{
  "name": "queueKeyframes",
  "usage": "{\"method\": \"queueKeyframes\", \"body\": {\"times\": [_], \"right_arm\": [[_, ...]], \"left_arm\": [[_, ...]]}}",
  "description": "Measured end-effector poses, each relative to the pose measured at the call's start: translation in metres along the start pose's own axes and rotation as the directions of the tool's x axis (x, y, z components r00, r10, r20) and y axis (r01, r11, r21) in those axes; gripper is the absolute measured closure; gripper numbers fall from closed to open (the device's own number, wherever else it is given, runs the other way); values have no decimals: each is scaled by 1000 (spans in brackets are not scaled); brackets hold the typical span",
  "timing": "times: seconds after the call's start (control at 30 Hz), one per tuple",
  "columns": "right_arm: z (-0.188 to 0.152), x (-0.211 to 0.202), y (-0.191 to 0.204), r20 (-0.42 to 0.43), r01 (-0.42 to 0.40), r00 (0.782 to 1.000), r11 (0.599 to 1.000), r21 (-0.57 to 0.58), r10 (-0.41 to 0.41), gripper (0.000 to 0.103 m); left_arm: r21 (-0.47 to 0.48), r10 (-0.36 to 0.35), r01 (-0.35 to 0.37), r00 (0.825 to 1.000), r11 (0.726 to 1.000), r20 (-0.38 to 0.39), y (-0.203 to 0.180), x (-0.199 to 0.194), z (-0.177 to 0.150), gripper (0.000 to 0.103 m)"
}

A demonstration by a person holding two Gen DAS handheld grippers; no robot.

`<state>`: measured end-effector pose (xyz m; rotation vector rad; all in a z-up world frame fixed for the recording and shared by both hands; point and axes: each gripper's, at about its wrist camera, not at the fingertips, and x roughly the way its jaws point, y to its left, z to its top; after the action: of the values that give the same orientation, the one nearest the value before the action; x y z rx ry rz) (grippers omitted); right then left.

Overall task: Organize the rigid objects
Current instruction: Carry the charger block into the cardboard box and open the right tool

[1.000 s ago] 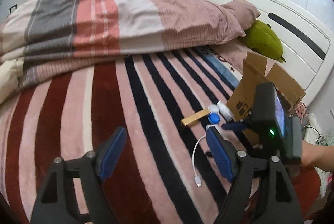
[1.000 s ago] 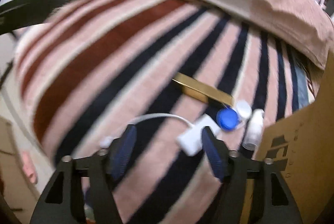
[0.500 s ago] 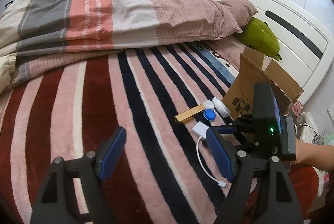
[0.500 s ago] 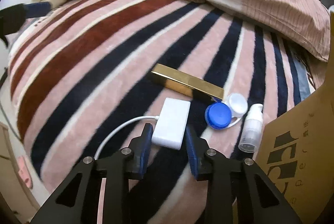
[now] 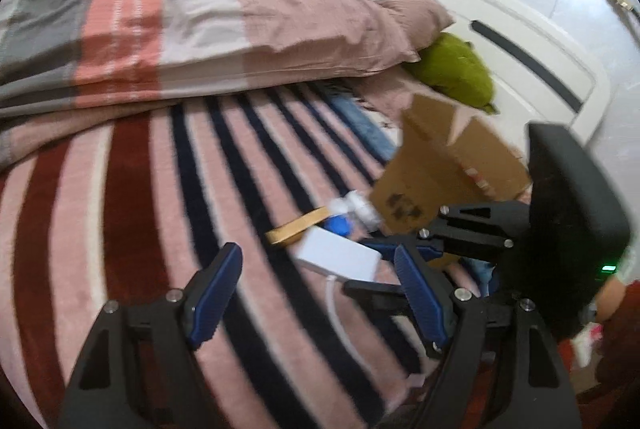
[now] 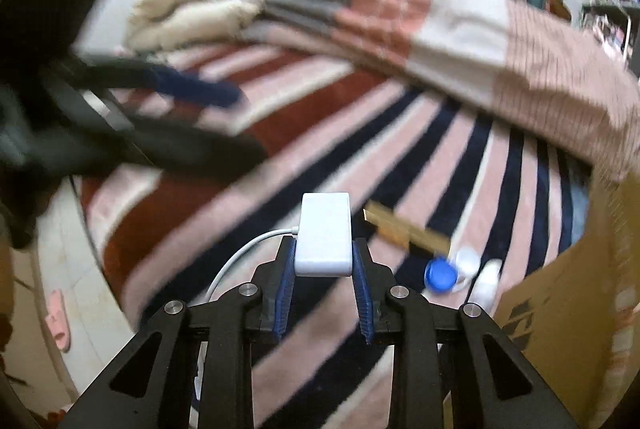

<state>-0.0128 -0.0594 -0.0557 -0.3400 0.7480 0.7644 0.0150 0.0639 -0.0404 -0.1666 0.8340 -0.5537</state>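
Observation:
My right gripper (image 6: 323,261) is shut on a white charger block (image 6: 325,234) with a white cable (image 6: 236,261), held above the striped bed; it also shows in the left wrist view (image 5: 340,255). My left gripper (image 5: 316,289) is open and empty, low over the blanket just left of the charger. A gold bar-shaped box (image 6: 404,227), a blue-lidded lens case (image 6: 440,273) and a small white bottle (image 6: 484,281) lie on the blanket beside an open cardboard box (image 5: 448,169).
A striped plush blanket (image 5: 140,197) covers the bed. A folded duvet (image 5: 180,29) lies at the back, a green plush toy (image 5: 456,69) by the white headboard (image 5: 520,41). The bed edge and floor with a pink slipper (image 6: 58,321) are at left.
My right gripper closed on the white charger block and lifted it off the blanket, cable trailing. My left gripper moved closer to the right one.

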Motion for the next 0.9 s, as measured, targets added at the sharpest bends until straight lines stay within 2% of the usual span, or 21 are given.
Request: {"method": "queueKeyframes", "body": {"times": [0.13,0.2,0.33,0.63,0.9], "right_arm": [[20,-41,7,117,28,993,999,-45,-22,80],[26,-54,5,147,47,988,997,-56,-38,80],[26,-75,-8,185,106,978,993,-56,-94,80],[6,-113,-73,187,195,961,979,60,-203,80],[-23,-135,-139,118,259,950,941,217,-289,80]], "left_arm": [[-6,-106,107,994,994,25,-14,-2,19,45],[8,-143,142,989,990,33,-24,-3,31,48],[48,-153,152,988,987,33,-49,7,52,51],[141,-199,202,979,969,-31,-117,61,100,51],[193,-208,231,969,954,-131,-172,118,132,52]]}}
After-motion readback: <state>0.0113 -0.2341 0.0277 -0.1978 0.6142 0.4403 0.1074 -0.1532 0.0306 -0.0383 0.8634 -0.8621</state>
